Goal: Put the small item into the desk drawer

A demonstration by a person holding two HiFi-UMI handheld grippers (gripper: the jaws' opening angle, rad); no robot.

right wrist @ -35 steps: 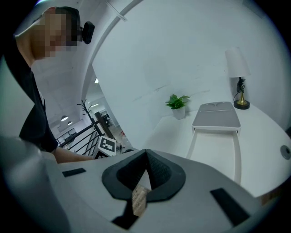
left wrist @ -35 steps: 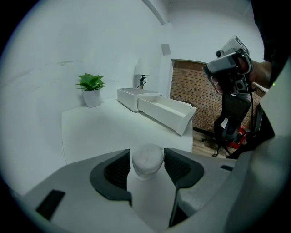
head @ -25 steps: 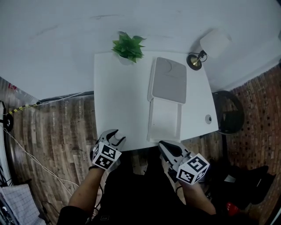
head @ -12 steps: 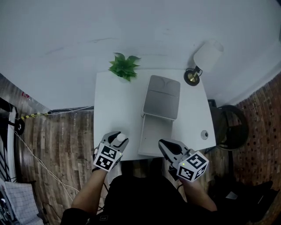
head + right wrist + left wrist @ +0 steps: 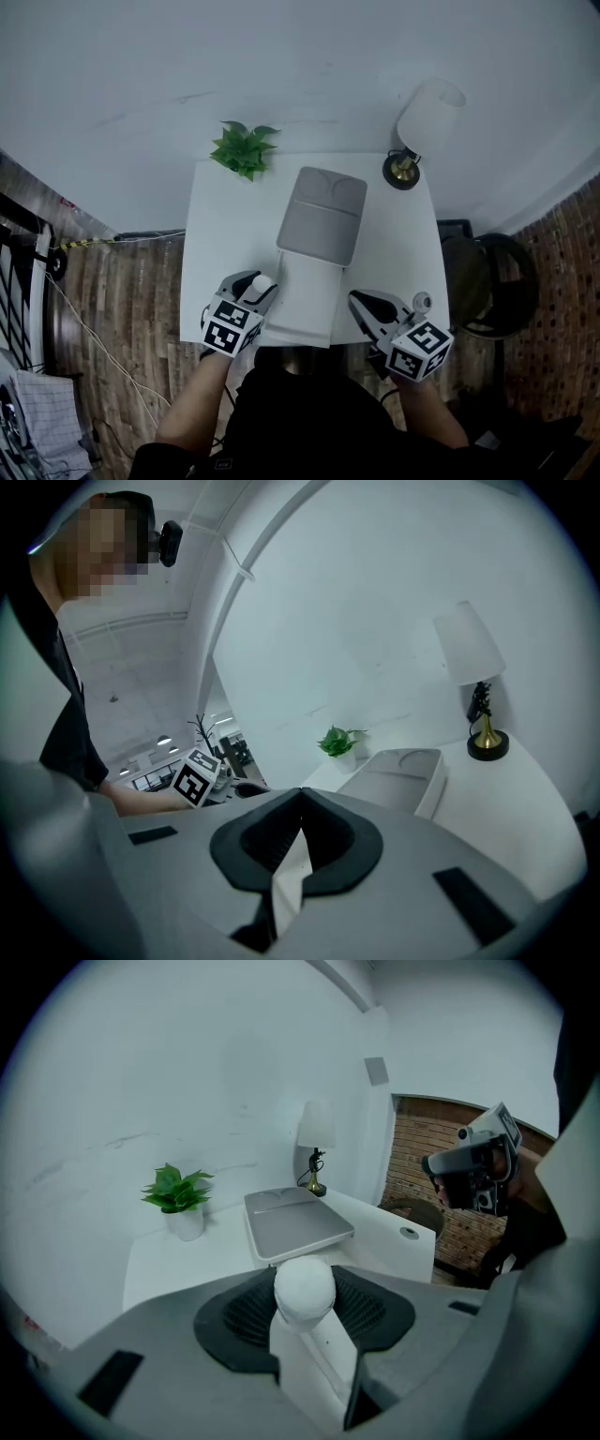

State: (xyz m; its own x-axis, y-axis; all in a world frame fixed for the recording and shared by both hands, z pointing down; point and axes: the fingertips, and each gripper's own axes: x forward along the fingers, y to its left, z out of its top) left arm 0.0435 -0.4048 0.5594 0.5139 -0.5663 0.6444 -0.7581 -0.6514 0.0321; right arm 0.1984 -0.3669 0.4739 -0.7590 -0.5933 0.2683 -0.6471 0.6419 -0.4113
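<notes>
The left gripper [image 5: 255,289] is clamped on the small round-topped white item [image 5: 262,282], over the front edge of the desk [image 5: 225,244] towards its left corner. It sits just beside the pulled-out white drawer [image 5: 309,300] of the grey box [image 5: 323,216]. The right gripper [image 5: 364,306], jaws together and empty, hangs at the front edge on the drawer's other side.

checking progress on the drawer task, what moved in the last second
Both grippers moved forward, from the near edge of the desk to over it. The left gripper, carrying the small white item, is now beside the pulled-out drawer; the right gripper is over the near right corner. Unchanged: left grip, right jaws shut, drawer out.
</notes>
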